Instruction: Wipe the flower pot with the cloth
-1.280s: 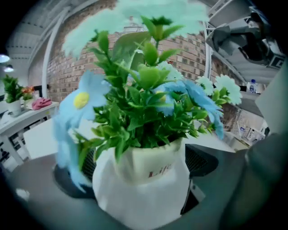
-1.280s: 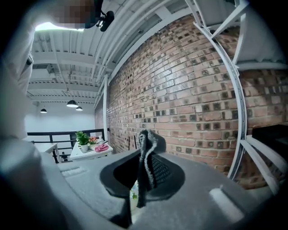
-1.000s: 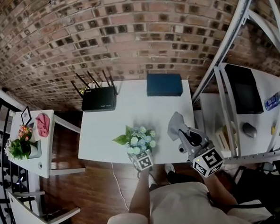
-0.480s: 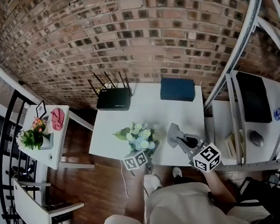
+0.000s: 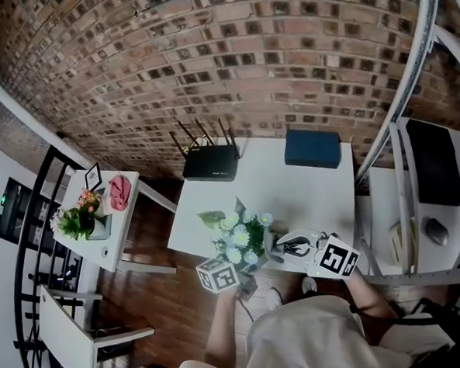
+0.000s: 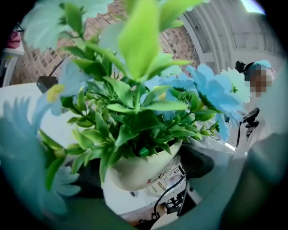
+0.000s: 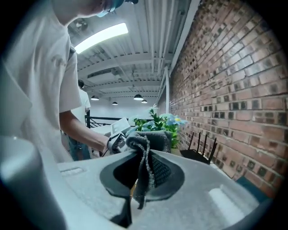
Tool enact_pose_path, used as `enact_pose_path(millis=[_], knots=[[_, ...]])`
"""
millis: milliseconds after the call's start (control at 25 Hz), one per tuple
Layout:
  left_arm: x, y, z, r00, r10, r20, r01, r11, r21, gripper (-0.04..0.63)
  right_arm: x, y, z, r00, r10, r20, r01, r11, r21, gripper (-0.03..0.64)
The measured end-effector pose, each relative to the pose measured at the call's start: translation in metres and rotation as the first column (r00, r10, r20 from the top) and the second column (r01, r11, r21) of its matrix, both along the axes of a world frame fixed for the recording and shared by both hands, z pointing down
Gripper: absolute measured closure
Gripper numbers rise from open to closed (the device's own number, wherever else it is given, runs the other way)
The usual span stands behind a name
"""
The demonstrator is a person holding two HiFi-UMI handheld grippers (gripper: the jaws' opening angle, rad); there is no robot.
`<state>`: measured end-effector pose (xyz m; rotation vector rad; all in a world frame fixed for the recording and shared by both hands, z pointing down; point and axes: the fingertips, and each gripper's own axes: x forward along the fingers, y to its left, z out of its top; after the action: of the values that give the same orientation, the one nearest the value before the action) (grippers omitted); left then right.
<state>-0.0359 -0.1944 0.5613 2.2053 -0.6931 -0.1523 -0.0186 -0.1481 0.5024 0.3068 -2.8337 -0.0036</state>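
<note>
The cream flower pot [image 6: 137, 170] carries green leaves and pale blue flowers [image 5: 241, 235]. My left gripper [image 6: 144, 173] is shut on the pot, a dark pad on each side, and holds it up over the white table's [image 5: 292, 187] near edge. In the head view the left gripper [image 5: 239, 270] sits under the plant. My right gripper [image 5: 291, 250] is shut on the grey cloth [image 7: 144, 168], which hangs in a fold between its jaws. The cloth [image 5: 297, 242] is right beside the pot; whether they touch I cannot tell. The plant [image 7: 157, 123] stands just past the cloth.
A black router [image 5: 211, 163] and a dark blue box [image 5: 312, 148] lie at the table's far side by the brick wall. A small side table [image 5: 109, 241] on the left holds another plant and a pink cloth. A metal frame [image 5: 399, 91] and a desk with a mouse [image 5: 436, 231] stand on the right.
The left gripper has lifted the flower pot off the table and tilted it. The right gripper has carried the cloth leftward to the pot's side.
</note>
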Motion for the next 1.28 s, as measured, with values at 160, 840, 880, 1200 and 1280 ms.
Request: enact_pose_path(millis=[160, 840, 880, 1200, 1280], knots=[[-0.003, 0.015, -0.006, 0.999, 0.054, -0.003, -0.054, 0.998, 0.019, 0.038, 0.006, -0.012, -0.01, 0.999, 0.045, 0.008, -0.045, 0.999, 0.013, 0.615], [0.026, 0.097, -0.118, 0.791, 0.494, -0.361, -0.372, 0.856, 0.358, 0.038, 0.017, -0.036, -0.01, 0.933, -0.079, 0.352, 0.2, 0.926, -0.322, 0.615], [0.025, 0.097, -0.122, 0.781, 0.494, -0.382, -0.359, 0.856, 0.373, 0.037, 0.015, -0.034, -0.007, 0.93, -0.096, 0.355, 0.219, 0.92, -0.325, 0.615], [0.007, 0.064, -0.131, 0.819, 0.33, -0.47, -0.171, 0.922, 0.349, 0.038, -0.01, -0.003, 0.012, 0.899, -0.173, 0.402, 0.329, 0.872, -0.362, 0.615], [0.001, 0.053, -0.131, 0.833, 0.271, -0.483, -0.115, 0.938, 0.328, 0.038, -0.017, -0.001, 0.013, 0.895, -0.148, 0.42, 0.32, 0.869, -0.377, 0.615]])
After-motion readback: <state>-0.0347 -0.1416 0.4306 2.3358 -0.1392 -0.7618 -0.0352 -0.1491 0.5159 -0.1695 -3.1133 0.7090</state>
